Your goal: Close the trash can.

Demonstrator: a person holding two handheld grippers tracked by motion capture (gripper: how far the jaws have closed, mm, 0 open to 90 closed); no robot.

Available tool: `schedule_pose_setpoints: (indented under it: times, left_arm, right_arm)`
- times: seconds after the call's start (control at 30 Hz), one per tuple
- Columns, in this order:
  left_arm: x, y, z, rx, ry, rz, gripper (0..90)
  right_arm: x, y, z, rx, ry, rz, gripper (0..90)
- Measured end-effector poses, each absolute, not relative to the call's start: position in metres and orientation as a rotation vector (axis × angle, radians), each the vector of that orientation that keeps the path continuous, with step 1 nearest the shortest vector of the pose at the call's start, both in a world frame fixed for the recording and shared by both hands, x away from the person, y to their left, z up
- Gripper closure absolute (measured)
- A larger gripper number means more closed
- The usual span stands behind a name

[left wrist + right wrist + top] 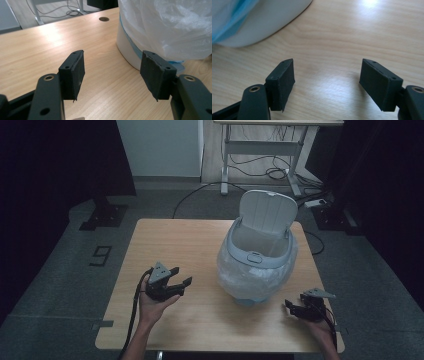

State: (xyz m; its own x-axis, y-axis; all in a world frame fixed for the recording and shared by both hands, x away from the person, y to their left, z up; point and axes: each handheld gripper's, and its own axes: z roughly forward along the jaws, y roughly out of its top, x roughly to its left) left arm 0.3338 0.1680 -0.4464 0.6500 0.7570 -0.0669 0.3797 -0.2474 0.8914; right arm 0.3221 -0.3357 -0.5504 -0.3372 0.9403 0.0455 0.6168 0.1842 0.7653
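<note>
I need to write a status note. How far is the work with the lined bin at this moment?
Done: the bin stands on the table, lid up, with a plastic bag folded over its rim. In hand: nothing; the left gripper and right gripper are open at either side, apart from it. Left: any handling of the bag or lid.

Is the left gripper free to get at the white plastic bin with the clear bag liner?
Probably yes. The left gripper stands open beside the white plastic bin with the clear bag liner, with bare light wooden tabletop between them and nothing in the way.
</note>
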Motion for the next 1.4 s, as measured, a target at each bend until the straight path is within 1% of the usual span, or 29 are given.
schedule_pose_setpoints:
  times: [0.2, 0.43, 0.67, 1.0, 1.27, 1.4]
  left_arm:
    - [0.334, 0.167, -0.458, 1.869, 0.92, 0.452, 35.9]
    - [0.331, 0.166, -0.469, 1.902, 0.928, 0.451, 36.1]
    - [0.333, 0.168, -0.475, 1.904, 0.938, 0.428, 36.3]
    - [0.334, 0.17, -0.478, 1.889, 0.955, 0.405, 36.4]
    - [0.335, 0.167, -0.481, 1.899, 0.958, 0.393, 36.4]
    - [0.335, 0.166, -0.482, 1.902, 0.959, 0.393, 36.4]
  right_arm:
    - [0.32, -0.346, -0.538, 1.483, 1.956, 1.075, 28.1]
    - [0.317, -0.35, -0.508, 1.452, 1.903, 1.217, 28.9]
    - [0.316, -0.35, -0.469, 1.37, 1.872, 1.323, 27.9]
    - [0.329, -0.348, -0.402, 1.272, 1.854, 1.445, 24.3]
    - [0.344, -0.347, -0.363, 1.233, 1.86, 1.489, 22.8]
    - [0.357, -0.347, -0.347, 1.221, 1.849, 1.498, 20.2]
